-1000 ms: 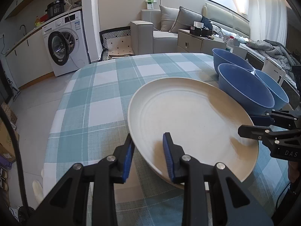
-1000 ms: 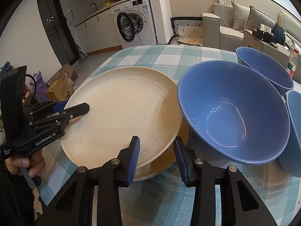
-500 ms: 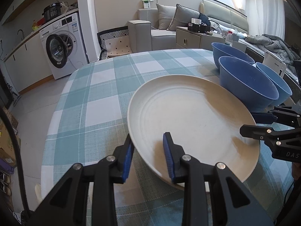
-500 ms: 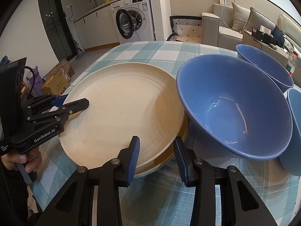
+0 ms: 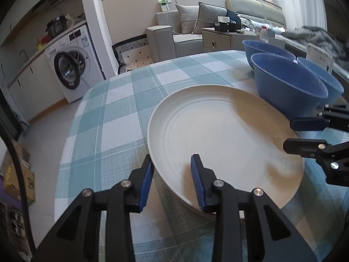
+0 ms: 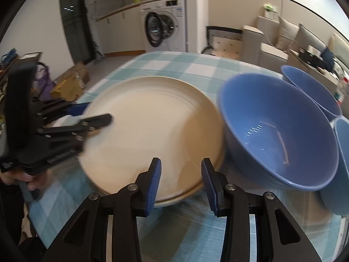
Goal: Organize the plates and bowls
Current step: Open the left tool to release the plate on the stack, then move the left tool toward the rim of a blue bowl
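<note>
A large cream plate (image 5: 218,135) (image 6: 148,131) lies on a second cream plate, whose rim (image 6: 194,193) peeks out below it. My left gripper (image 5: 172,174) (image 6: 96,113) straddles the top plate's near-left rim. Its jaws are opening and the pads look just off the plate. My right gripper (image 6: 181,183) (image 5: 290,134) is shut on the opposite rim. A blue bowl (image 6: 279,135) (image 5: 288,87) stands right beside the plates. Two more blue bowls (image 6: 309,89) (image 6: 342,152) sit behind and to the right of it.
Everything stands on a round table with a teal checked cloth (image 5: 122,113). A hand (image 6: 19,179) holds the left gripper at the table's edge. Beyond the table are a washing machine (image 5: 72,69), a sofa (image 5: 174,37) and cardboard boxes (image 6: 69,85) on the floor.
Both wrist views have rolled a little. The top plate has settled lower onto the plate beneath. My left jaws stand slightly wider than before; the right jaws keep the same gap.
</note>
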Motion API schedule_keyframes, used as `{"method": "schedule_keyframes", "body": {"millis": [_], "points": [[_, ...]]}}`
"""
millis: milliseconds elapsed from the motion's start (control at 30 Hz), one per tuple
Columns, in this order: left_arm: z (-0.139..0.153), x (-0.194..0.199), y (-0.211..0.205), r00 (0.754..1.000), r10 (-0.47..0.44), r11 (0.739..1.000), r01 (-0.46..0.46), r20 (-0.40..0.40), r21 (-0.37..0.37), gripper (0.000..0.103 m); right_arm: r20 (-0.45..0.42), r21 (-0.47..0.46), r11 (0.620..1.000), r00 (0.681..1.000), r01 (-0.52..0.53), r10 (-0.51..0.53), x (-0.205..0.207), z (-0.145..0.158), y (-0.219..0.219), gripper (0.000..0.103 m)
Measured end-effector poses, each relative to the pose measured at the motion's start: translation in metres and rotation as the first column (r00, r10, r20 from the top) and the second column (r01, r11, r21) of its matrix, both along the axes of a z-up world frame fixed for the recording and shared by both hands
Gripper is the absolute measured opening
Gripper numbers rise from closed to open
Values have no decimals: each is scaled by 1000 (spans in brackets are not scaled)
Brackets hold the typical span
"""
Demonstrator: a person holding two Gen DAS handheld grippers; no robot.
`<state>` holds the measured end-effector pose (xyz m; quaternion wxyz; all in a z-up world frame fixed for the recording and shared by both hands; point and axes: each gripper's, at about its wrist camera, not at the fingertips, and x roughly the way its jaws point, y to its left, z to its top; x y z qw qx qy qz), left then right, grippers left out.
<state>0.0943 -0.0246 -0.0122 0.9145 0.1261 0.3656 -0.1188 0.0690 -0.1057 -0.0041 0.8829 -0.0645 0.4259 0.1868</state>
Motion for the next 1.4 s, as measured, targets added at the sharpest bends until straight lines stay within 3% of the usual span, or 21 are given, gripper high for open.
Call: {"method": "schedule_keyframes", "body": {"millis": [67,167,567,867,1000,1100,1167,1400], "points": [[-2,-1,-4,1000,-2,999,1,12,32,36,37,-33,998,998,-51,52,-6,1,13,39],[-2,1,-1,1000,0,1000,0,6,16,36,45,-96,990,993,-101,105,-10,-5,31,39],[-3,6,8,999,8,998,-11,-46,-62,40,27,-74,995,997,-68,70,-3,-6,23,50],[13,-3,21,999,19,989,-25,-46,-143,55,41,-31,998,998,-49,50,-3,2,16,82],[23,-7,27,999,35,983,-40,-32,-179,56,43,-21,999,998,-48,49,-3,4,16,87],[31,-10,27,999,34,982,-36,-15,-187,67,49,-26,998,998,-49,50,-5,7,16,91],[37,-13,25,999,32,982,-31,2,-185,84,55,-28,998,997,-53,54,-8,9,16,99],[50,-16,18,999,26,981,-18,40,-193,99,91,-22,998,994,-59,61,-12,23,16,102]]}}
